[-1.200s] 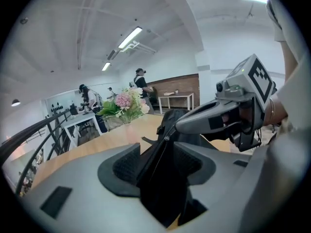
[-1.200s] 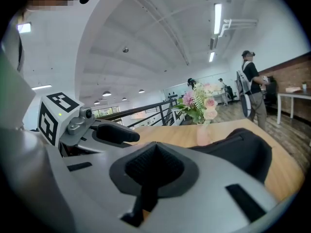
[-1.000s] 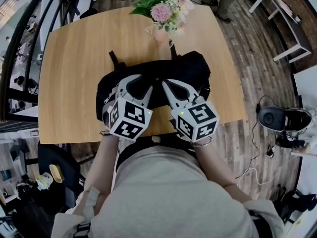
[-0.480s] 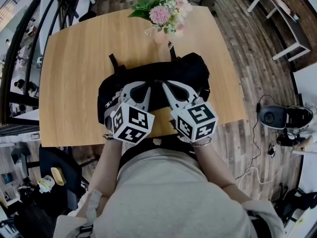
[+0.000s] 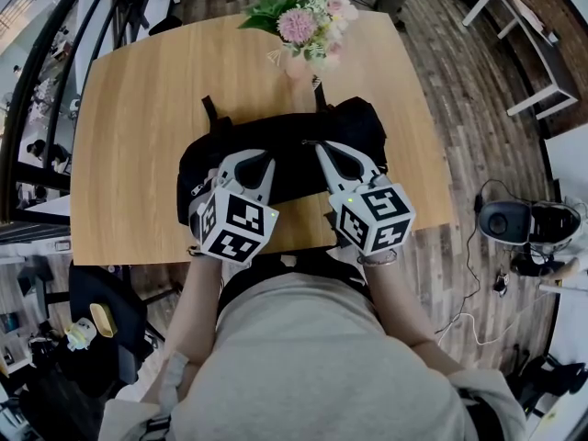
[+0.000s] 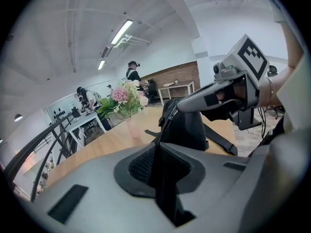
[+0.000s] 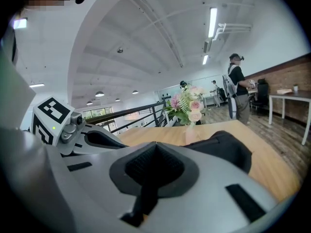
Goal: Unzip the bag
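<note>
A black bag (image 5: 354,122) lies on the wooden table (image 5: 138,108), near its front edge. My left gripper (image 5: 250,156) is shut on a fold of the bag's black fabric (image 6: 167,188) beside the zipper line (image 6: 163,125). My right gripper (image 5: 322,145) is shut, its tip at the top of the bag where the zipper line ends, on what looks like the zipper pull. In the left gripper view the right gripper (image 6: 182,103) reaches in from the right over the bag (image 6: 189,125). In the right gripper view the jaws (image 7: 155,147) are closed, with the bag (image 7: 228,152) beyond them.
A vase of pink and white flowers (image 5: 308,21) stands at the table's far edge, just behind the bag. The bag's straps (image 5: 209,113) trail toward the back. Black equipment with cables (image 5: 514,219) sits on the floor to the right. People stand far off in the room.
The left gripper's jaws have closed on the bag's fabric. The right gripper has shifted a little to the right along the bag's top.
</note>
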